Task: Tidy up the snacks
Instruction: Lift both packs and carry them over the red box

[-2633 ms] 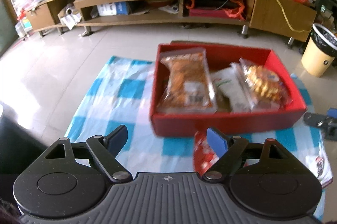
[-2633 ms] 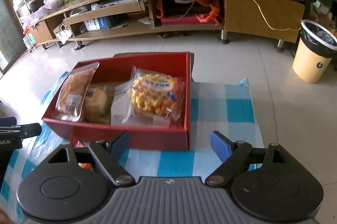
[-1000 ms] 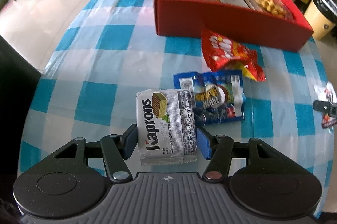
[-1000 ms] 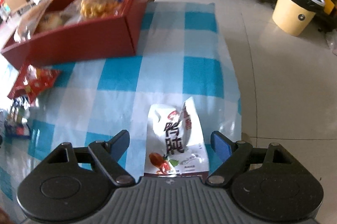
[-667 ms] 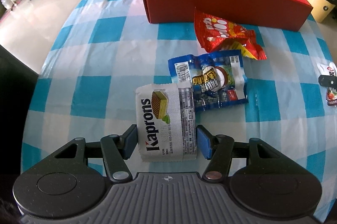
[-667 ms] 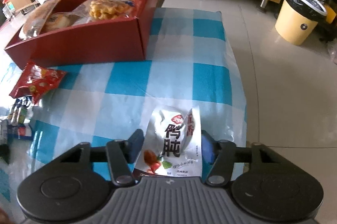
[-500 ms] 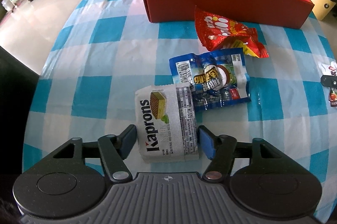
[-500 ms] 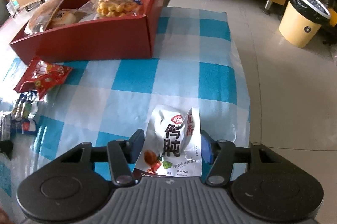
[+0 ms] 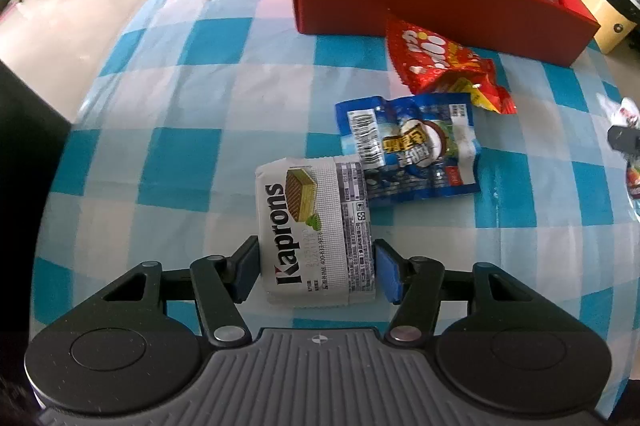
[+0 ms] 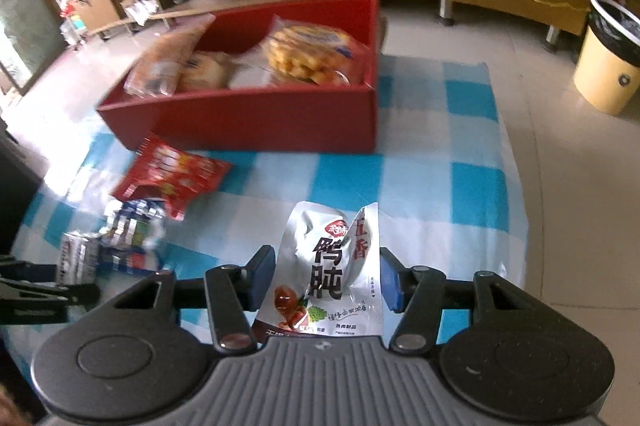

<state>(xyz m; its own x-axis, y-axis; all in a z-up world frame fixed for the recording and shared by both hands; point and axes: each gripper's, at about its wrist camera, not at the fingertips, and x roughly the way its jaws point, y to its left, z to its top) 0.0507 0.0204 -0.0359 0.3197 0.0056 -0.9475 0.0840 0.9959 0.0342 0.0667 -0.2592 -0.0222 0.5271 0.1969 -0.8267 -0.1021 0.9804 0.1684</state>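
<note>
The left gripper [image 9: 316, 270] has just closed its jaws onto the Kaprons wafer pack [image 9: 314, 226] on the checked cloth [image 9: 168, 129]. The right gripper [image 10: 326, 280] pinches the silver pouch [image 10: 330, 274], raised before the red box [image 10: 256, 117].

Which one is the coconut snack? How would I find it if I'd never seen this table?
Find the red box at the far side of the blue-checked cloth. Just in front of it lies a red packet, and next nearer is the blue packet. It alone is blue, with a halved coconut pictured, touching the white wafer pack.
</note>
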